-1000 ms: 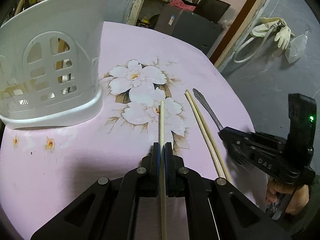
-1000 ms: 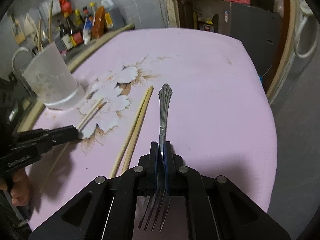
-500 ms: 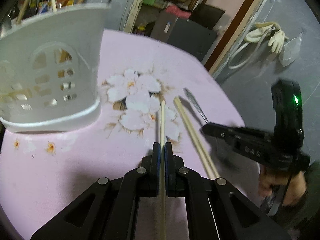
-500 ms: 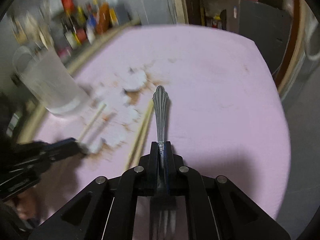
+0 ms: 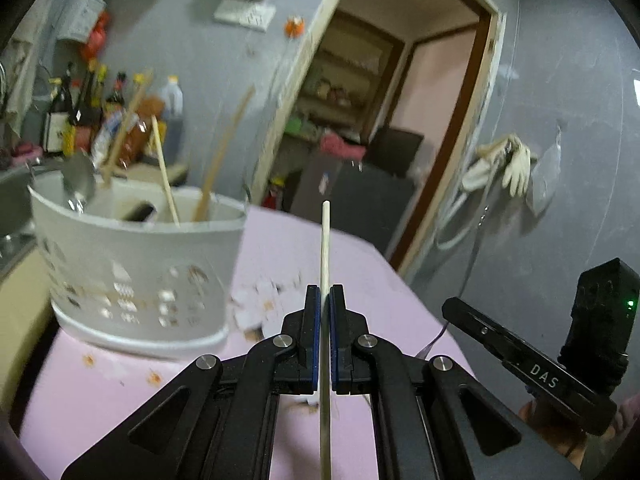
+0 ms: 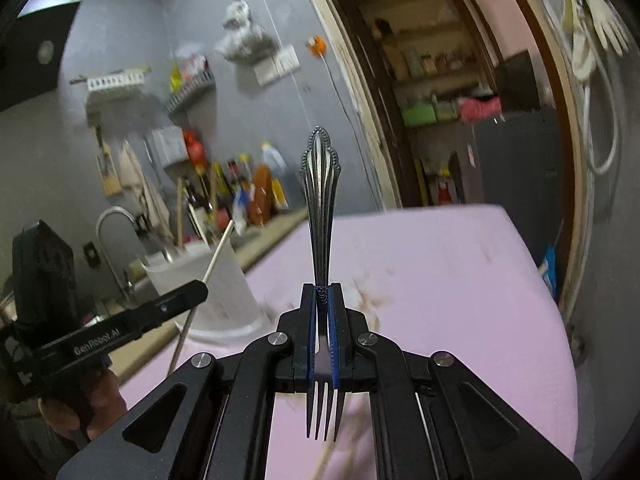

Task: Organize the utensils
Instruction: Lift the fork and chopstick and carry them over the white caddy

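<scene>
left gripper [image 5: 325, 300] pinched tight on a single chopstick [image 5: 325, 256], stick clear of the pink floral tablecloth [image 5: 120, 384], tip angled up and forward. right gripper [image 6: 322, 300] clamped on a metal fork [image 6: 320, 200] near the neck, tines toward the camera, ornate handle end sticking up, also off the cloth. white perforated utensil basket [image 5: 136, 264] sits just ahead-left of the left gripper, holding wooden sticks and a spoon. behind it, sauce bottles [image 5: 100, 120] on the counter. background blurred.
</scene>
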A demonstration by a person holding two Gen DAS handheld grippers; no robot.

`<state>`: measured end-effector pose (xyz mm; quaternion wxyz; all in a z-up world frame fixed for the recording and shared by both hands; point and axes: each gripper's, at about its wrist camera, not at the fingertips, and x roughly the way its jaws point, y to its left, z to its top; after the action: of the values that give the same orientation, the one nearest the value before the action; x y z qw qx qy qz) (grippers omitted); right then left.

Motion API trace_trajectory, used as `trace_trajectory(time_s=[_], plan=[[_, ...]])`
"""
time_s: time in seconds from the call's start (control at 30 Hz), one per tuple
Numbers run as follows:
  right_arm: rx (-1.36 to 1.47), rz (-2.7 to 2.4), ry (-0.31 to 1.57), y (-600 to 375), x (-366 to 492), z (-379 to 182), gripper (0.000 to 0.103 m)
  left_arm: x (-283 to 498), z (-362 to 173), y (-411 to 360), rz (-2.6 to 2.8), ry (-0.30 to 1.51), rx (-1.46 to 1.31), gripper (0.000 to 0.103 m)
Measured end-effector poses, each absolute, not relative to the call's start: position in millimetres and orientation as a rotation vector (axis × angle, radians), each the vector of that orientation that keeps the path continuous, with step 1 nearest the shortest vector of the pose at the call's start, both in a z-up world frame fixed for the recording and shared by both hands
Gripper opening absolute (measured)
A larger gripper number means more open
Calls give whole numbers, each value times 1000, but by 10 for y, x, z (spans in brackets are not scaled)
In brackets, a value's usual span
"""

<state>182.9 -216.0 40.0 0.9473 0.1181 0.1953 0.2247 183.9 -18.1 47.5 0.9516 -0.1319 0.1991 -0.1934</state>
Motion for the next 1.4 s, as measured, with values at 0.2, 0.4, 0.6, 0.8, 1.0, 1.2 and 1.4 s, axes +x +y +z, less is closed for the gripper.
trace_trajectory(time_s=[0.2,0.4,0.6,0.8,1.0,1.2,1.4], plan=[[240,508,316,-1927,1972,683,4,1855,721,94,-345,307,-300,2],[232,574,239,-1569,2085,983,4,1975,992,557,-264,226,-323,2],[233,576,144,-1165,2256,1254,4,2149,1246,1019,-196,162,-310,2],[261,578,84,-852,2468,1356,4,2334,1353,1404,-151,118,-332,2],[235,592,77,-634,2607,1254,4,2521,1325,1620,-65,69,-357,2],[190,588,100,-507,2701,1038,4,2664,1197,1655,-9,57,-353,2],[183,577,123,-495,2778,834,4,2720,1067,1595,26,54,-320,2]])
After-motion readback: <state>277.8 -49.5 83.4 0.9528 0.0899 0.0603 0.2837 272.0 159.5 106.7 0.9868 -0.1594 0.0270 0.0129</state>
